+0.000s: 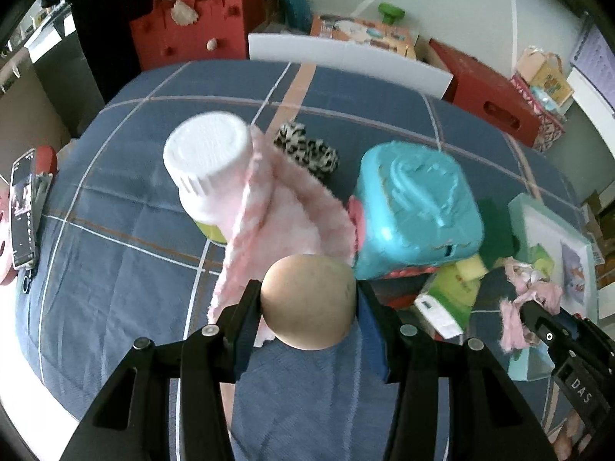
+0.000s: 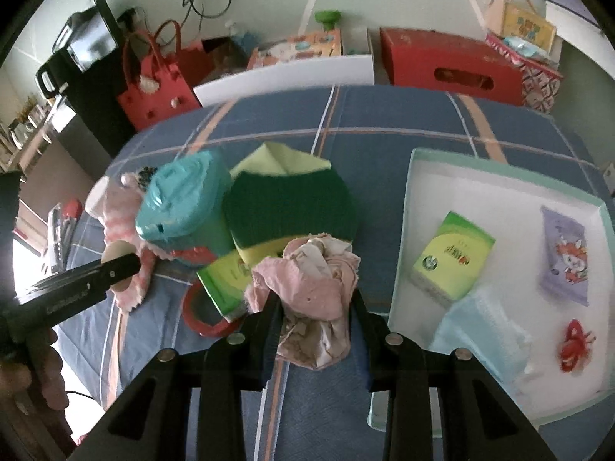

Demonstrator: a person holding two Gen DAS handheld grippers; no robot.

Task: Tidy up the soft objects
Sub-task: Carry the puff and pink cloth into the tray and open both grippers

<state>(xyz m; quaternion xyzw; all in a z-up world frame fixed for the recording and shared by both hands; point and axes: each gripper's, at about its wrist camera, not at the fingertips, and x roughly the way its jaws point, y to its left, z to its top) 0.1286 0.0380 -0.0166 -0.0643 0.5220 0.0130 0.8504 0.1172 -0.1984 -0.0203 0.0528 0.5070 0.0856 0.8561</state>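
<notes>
My left gripper is shut on a tan soft ball, held above the blue plaid bed cover. A pink fluffy cloth lies behind the ball, beside a white-capped jar. My right gripper is shut on a crumpled pink cloth; it also shows in the left wrist view. A green knitted piece lies just beyond it. To the right is a pale green tray holding a green tissue pack, a purple wipes pack, a light blue soft item and a red toy.
A teal plastic box stands mid-bed, with a leopard-print item behind it. A green pack and a red ring lie beside my right gripper. A phone lies at the left edge. Red bags and boxes line the far wall.
</notes>
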